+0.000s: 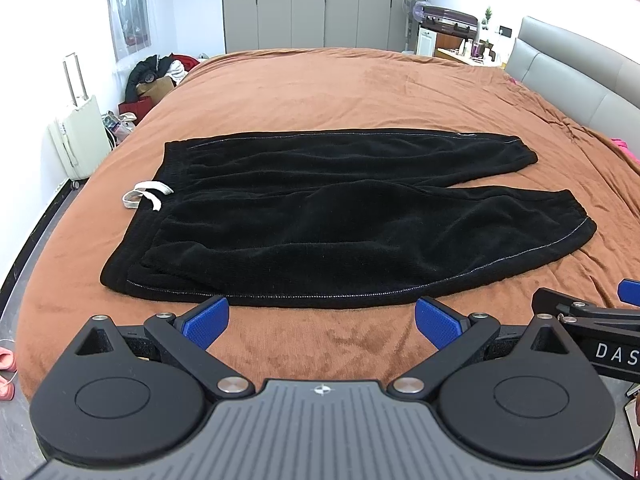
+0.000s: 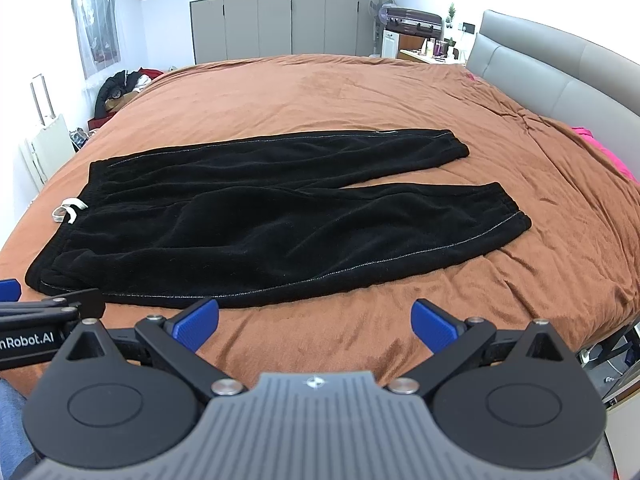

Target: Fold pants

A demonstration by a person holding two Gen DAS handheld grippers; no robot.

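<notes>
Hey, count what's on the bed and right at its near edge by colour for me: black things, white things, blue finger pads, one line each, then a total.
Black: 1, the black fleece pants lying flat on the brown bedspread.
White: 1, the white drawstring at the waistband.
Blue: 4, two pads on the left gripper, two on the right gripper, both open.
Total: 6.

Home bedroom, brown-covered bed (image 1: 320,92), padded headboard (image 1: 580,80), grey wardrobe (image 1: 312,16)
</notes>
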